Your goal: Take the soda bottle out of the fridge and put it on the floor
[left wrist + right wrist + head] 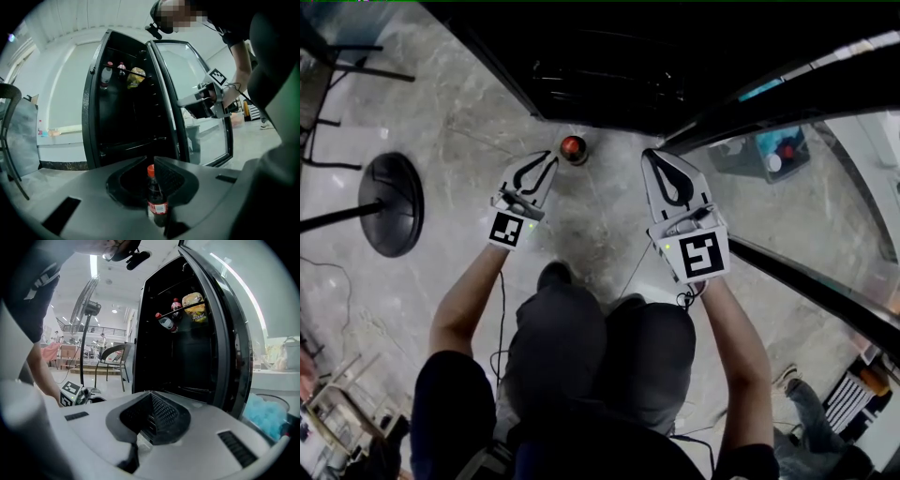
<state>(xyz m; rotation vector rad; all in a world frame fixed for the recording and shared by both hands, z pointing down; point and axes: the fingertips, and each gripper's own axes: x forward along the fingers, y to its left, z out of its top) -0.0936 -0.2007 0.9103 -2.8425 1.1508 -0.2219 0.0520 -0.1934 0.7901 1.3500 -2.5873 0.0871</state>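
left gripper view looks along the left gripper (152, 159): grey moulded plastic with black cross-hatched pads, its jaws drawn nearly together on nothing. through the slit between them the soda bottle (157, 201) shows, upright on the floor just below and ahead of the tips, with dark liquid, a slim neck and a red cap. the right gripper (151, 393), of the same build, is closed and empty. ahead of both stands the black fridge (92, 117), its glass door (197, 89) swung wide. the floor (469, 122) is pale veined stone. the bottle's red label is too small to read.
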